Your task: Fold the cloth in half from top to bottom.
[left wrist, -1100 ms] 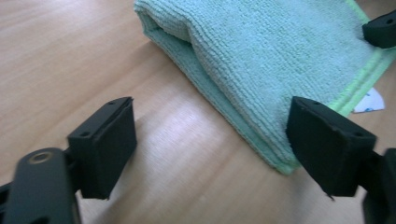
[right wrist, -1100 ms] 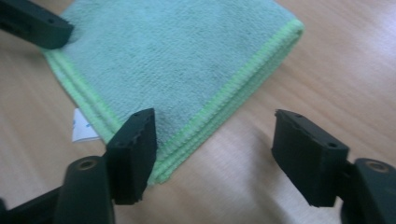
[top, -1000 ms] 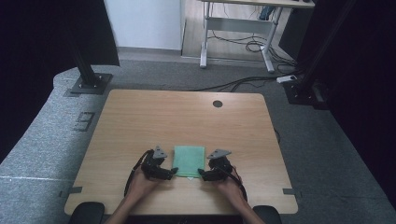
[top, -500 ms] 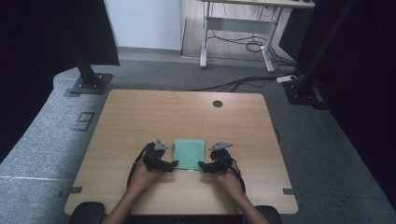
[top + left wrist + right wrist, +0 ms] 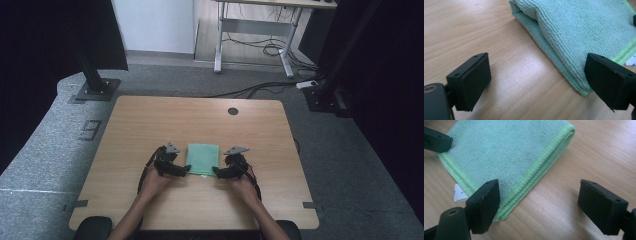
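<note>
The desk (image 5: 150,120) lies bare left, right and far of the folded green cloth (image 5: 203,158), which alone stands between the two hand-held grippers.

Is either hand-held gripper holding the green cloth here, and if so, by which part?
Nothing is held. Both the left hand-held gripper and right hand-held gripper stand open at the near corners of the folded green cloth, pads not pressing it.
</note>
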`<state>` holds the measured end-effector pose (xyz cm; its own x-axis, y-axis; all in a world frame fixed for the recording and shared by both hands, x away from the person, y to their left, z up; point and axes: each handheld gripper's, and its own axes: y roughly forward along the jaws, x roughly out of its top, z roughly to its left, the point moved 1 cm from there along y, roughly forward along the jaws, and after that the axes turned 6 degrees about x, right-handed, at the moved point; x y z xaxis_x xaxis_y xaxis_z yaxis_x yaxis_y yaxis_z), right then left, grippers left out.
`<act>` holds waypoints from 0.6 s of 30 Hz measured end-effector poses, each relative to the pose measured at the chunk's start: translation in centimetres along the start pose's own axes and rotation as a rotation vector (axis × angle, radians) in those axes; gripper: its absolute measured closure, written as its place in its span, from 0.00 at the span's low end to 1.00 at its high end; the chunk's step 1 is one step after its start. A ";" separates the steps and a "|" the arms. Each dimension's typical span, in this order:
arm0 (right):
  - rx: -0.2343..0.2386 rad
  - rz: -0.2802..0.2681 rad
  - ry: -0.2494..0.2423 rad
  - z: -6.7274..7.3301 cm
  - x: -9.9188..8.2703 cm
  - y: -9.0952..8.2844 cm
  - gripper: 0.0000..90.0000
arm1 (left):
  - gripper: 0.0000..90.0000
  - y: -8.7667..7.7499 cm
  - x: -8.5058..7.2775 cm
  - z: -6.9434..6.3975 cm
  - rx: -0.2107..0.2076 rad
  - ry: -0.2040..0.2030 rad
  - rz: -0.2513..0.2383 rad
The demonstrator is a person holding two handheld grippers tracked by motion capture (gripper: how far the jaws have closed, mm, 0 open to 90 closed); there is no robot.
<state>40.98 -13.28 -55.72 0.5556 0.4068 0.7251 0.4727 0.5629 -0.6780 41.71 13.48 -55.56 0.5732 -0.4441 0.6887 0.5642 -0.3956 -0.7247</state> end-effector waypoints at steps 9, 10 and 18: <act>-0.012 -0.017 0.009 -1.0 0.8 0.9 0.17 | 0.09 0.9 0.9 1.1 0.012 -0.017 -0.001; -0.010 -0.019 0.006 -1.1 0.8 0.9 0.17 | 0.09 1.0 1.0 1.2 0.013 -0.018 -0.001; -0.010 -0.037 0.007 -2.0 1.4 1.6 0.17 | 0.09 1.8 1.9 2.0 0.026 -0.026 0.001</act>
<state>43.85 -13.26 -56.04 0.5423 0.3805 0.7491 0.5000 0.5704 -0.6517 45.03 13.55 -55.54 0.5887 -0.4236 0.6885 0.5787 -0.3738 -0.7248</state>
